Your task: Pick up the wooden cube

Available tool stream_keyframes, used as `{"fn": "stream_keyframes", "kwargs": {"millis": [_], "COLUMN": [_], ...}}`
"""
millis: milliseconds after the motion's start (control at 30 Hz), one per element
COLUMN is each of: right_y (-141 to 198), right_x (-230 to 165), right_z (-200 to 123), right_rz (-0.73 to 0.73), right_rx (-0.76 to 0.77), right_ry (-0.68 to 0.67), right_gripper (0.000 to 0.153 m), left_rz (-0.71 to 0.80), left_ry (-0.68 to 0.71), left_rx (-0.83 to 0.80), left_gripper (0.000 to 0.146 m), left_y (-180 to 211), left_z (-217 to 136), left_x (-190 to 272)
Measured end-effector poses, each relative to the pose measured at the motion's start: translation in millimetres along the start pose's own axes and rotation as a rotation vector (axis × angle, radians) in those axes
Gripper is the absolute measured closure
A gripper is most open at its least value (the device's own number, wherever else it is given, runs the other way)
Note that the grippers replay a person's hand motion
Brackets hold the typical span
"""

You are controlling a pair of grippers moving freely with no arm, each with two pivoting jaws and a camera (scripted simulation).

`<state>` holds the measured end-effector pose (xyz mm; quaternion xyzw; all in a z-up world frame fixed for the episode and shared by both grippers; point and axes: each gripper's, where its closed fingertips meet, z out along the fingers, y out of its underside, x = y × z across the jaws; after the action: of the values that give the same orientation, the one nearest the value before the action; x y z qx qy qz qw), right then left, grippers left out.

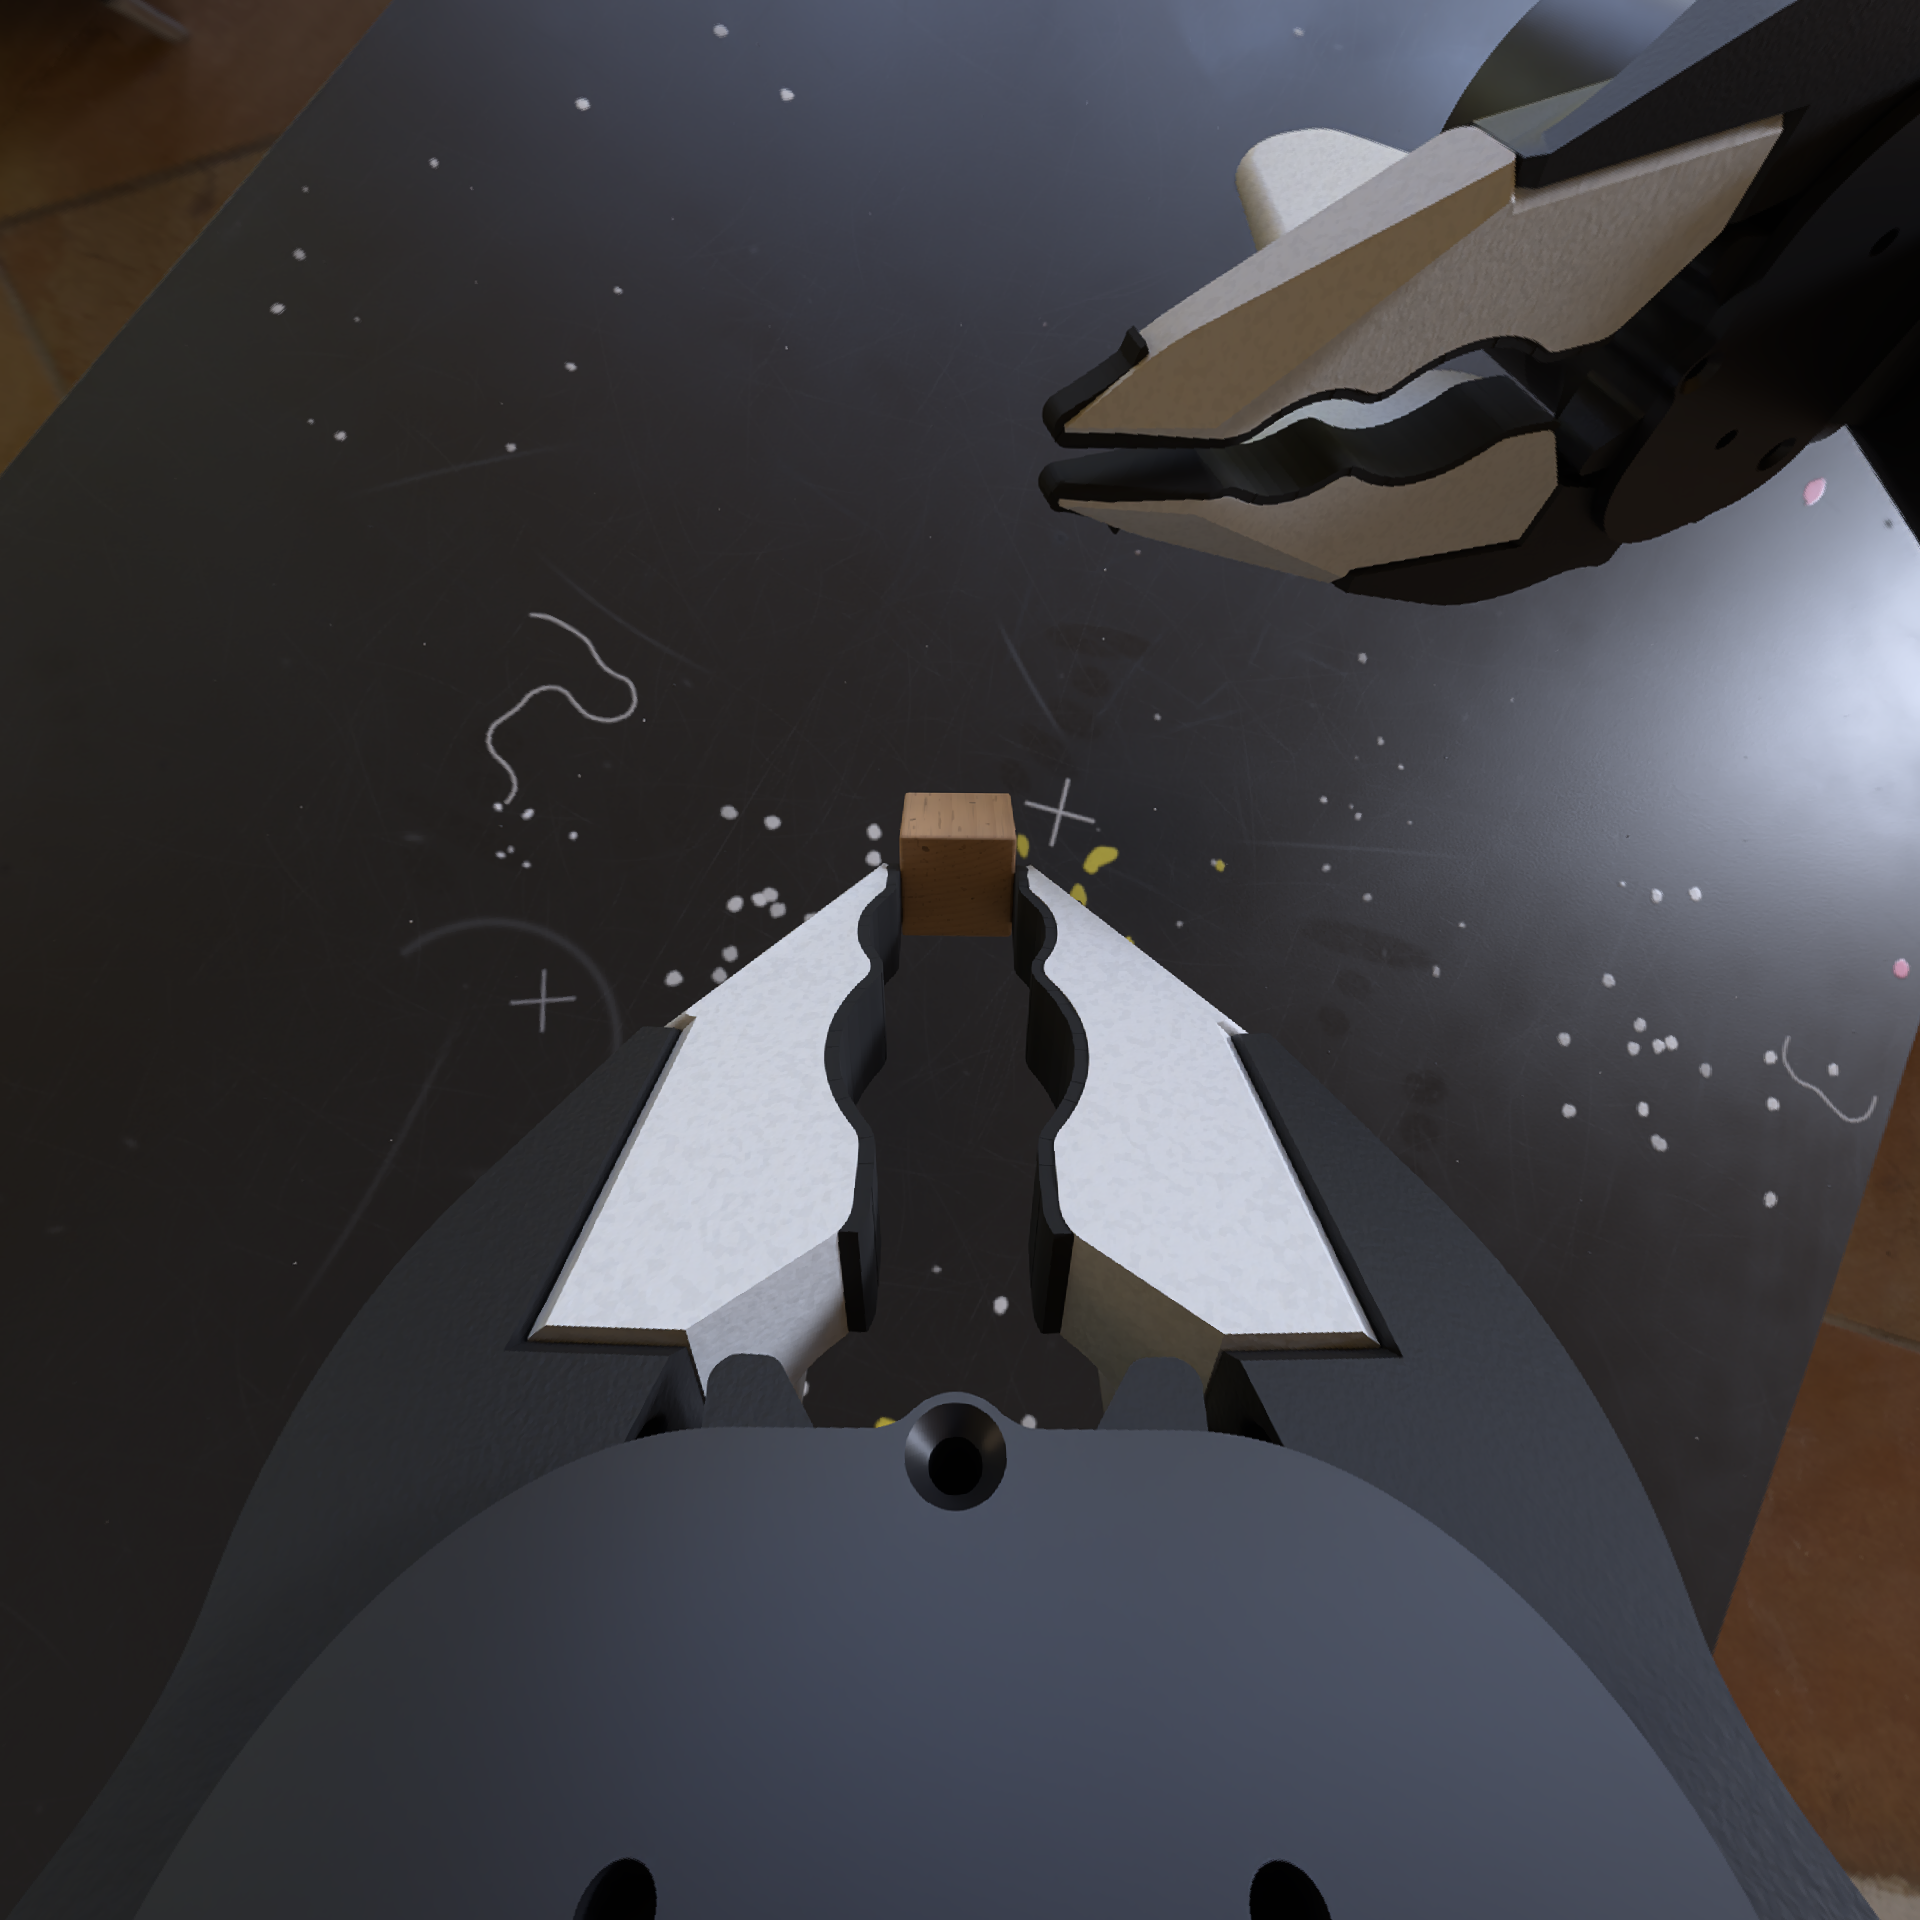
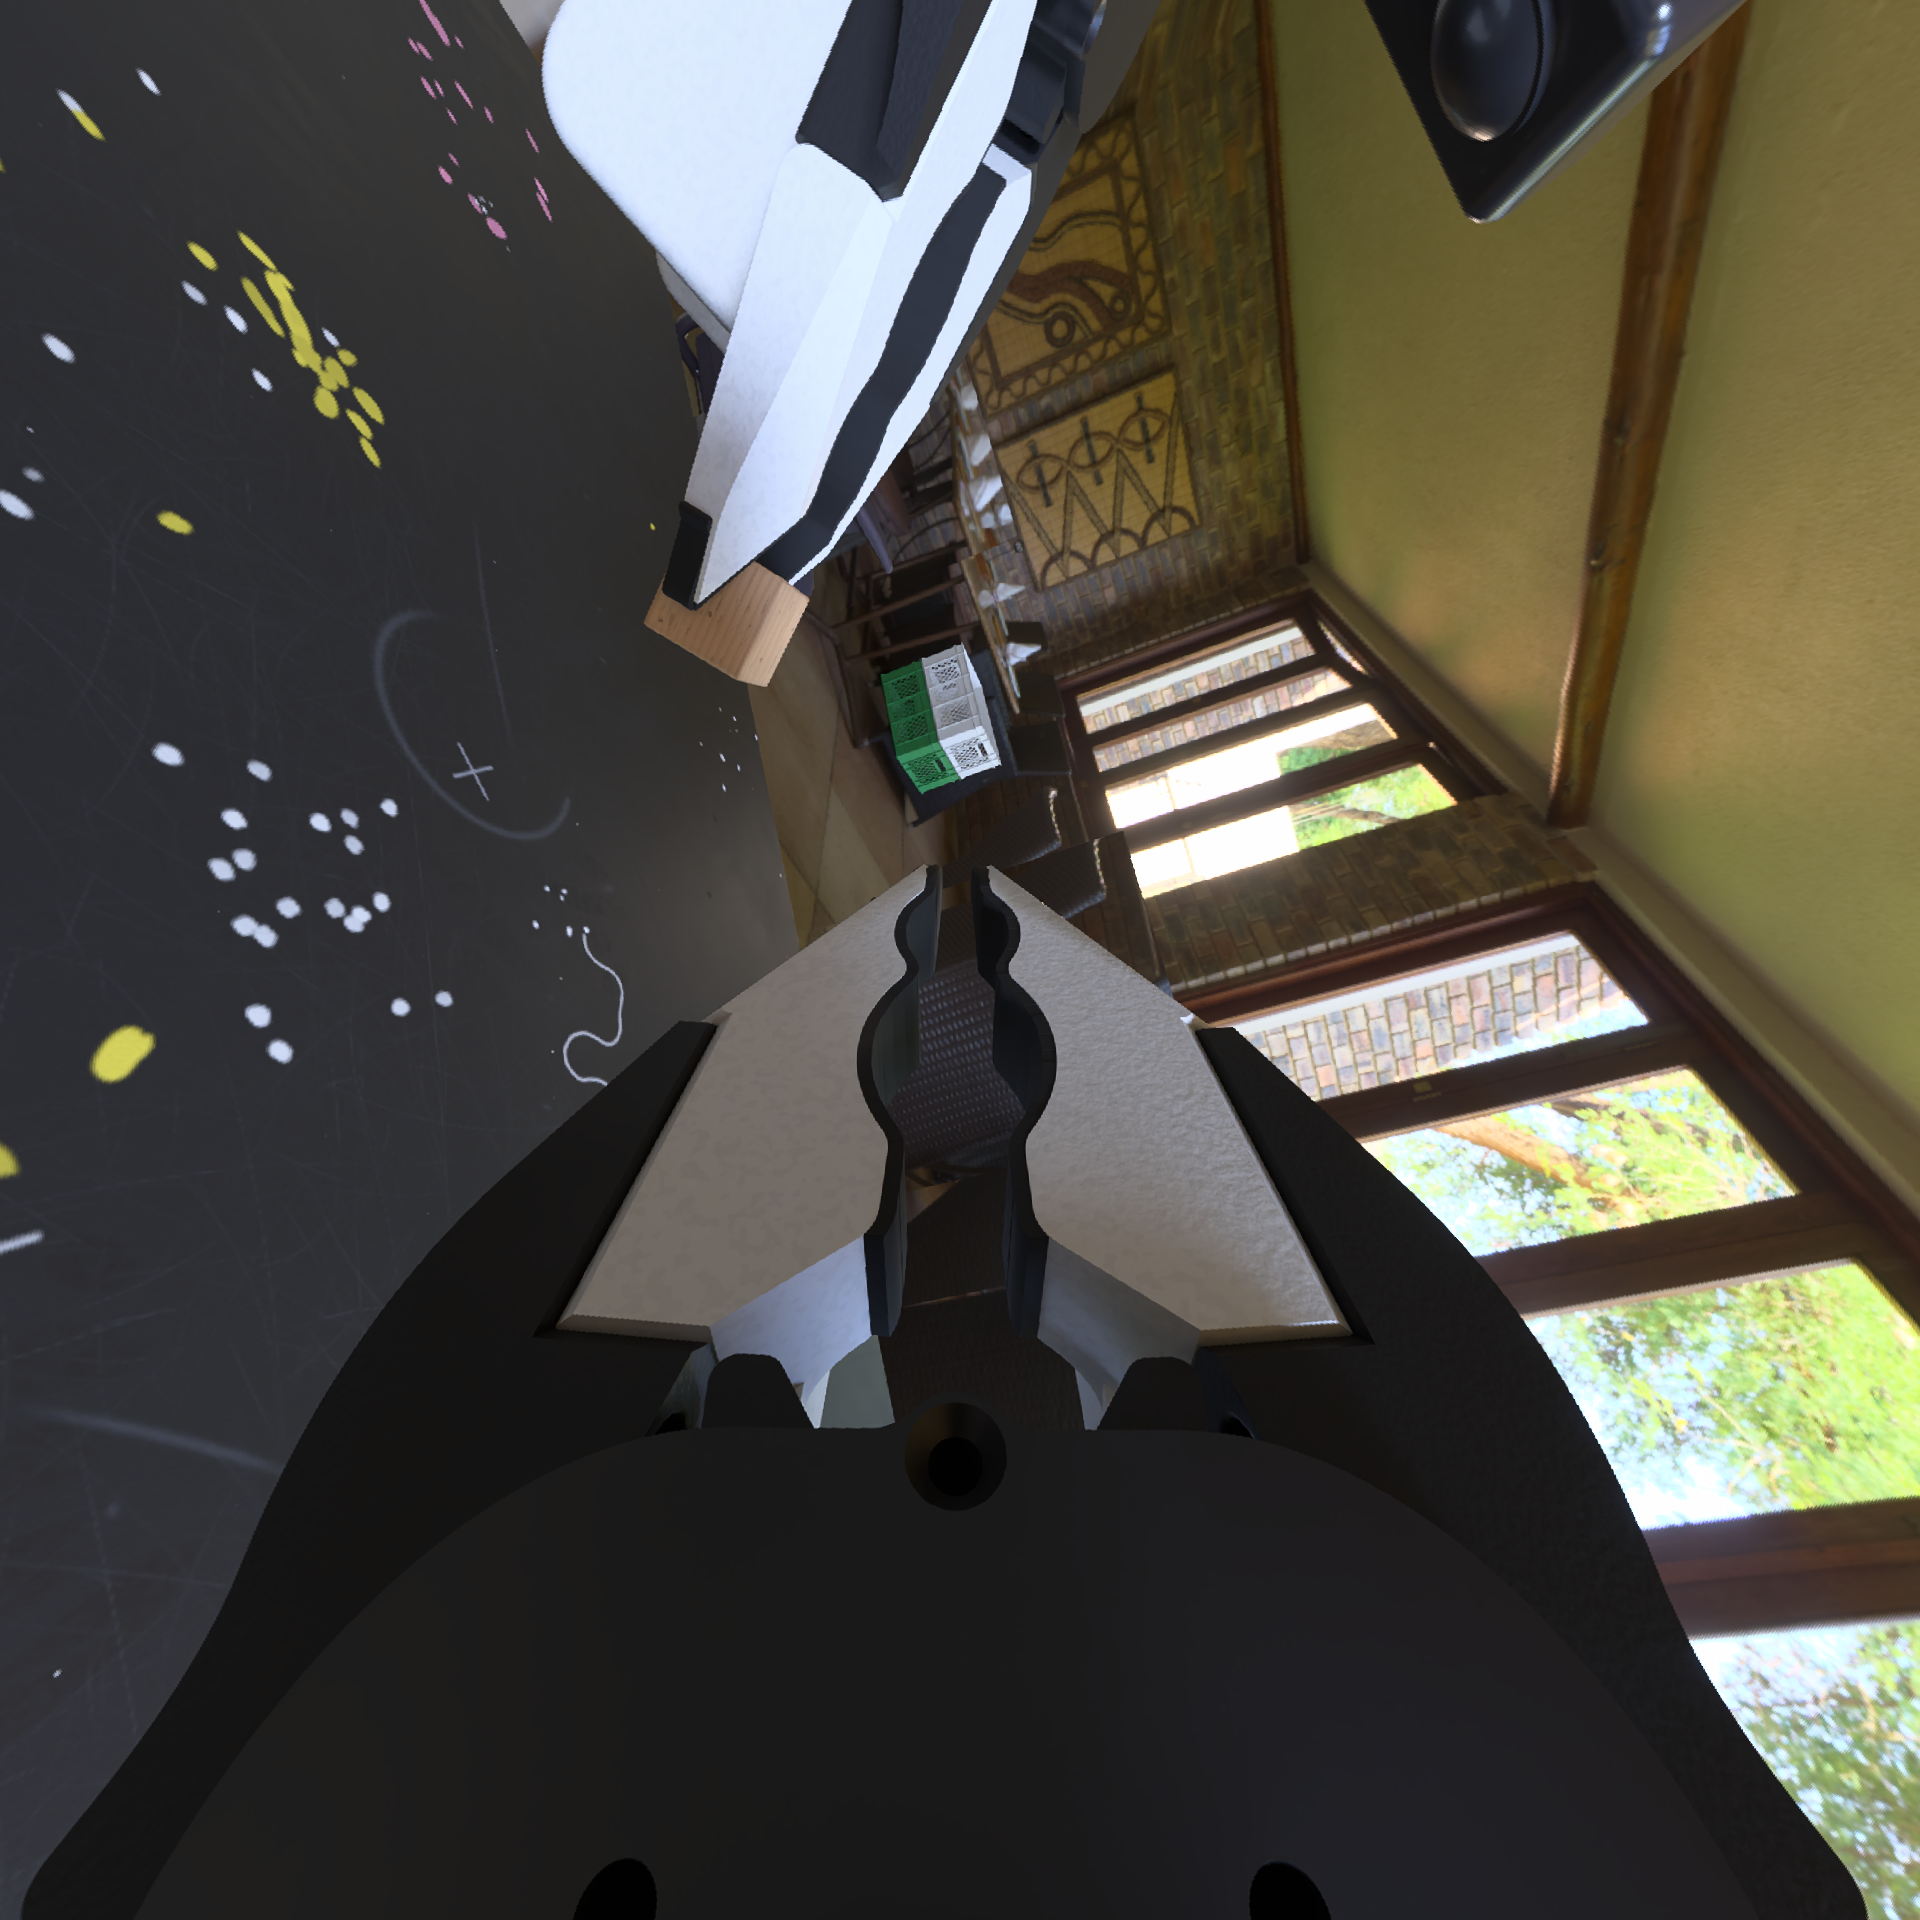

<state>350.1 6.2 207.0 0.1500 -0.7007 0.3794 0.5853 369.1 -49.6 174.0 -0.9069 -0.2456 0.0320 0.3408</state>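
Between the tips of the left tongs (image 1: 954,883) the wooden cube (image 1: 956,864) is sitting clamped, its two side faces pressed against the dark inner pads while its top and near face are showing. From the right wrist view the same cube (image 2: 727,627) is hanging at the end of the left tongs (image 2: 727,582), seen against the dark tabletop (image 2: 260,623) and the room beyond; whether it is touching the surface or raised above it I cannot tell.

Up and to the right in the left wrist view, the right tongs (image 1: 1055,447) are hovering well apart from the cube, turned on their side, with the fingertips nearly meeting and nothing between them. Their own camera is showing the same thing: the right tongs (image 2: 956,878) are clenched to a narrow slit and gripping nothing.

Across the black tabletop (image 1: 416,520) white specks, yellow flecks (image 1: 1099,858), chalk crosses and a thin white squiggle (image 1: 561,696) are lying scattered. Beyond the tabletop's edge a green and white crate (image 2: 940,722) is standing on a chair by the windows.
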Motion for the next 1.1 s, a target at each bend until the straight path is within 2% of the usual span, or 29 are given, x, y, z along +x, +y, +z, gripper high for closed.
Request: {"fn": "stream_keyframes", "kwargs": {"millis": [133,667,1100], "right_y": [1,5,5], "right_x": [-1,-12,-33], "right_z": [0,1,3], "right_rz": [-0.028,-0.362,-0.509], "right_rx": [-0.005,-0.074,-0.056], "right_ry": [0.000,0.034,-0.044], "right_gripper": [0.148,0.148,0.148], "left_rz": [-0.023,-0.091,-0.056], "left_ry": [0.022,0.050,0.019], "left_rx": [0.002,-0.029,-0.136], "left_gripper": [0.125,0.125,0.125], "left_y": [0,6,22], "left_z": [1,4,12], "left_x": [0,0,-3]}}
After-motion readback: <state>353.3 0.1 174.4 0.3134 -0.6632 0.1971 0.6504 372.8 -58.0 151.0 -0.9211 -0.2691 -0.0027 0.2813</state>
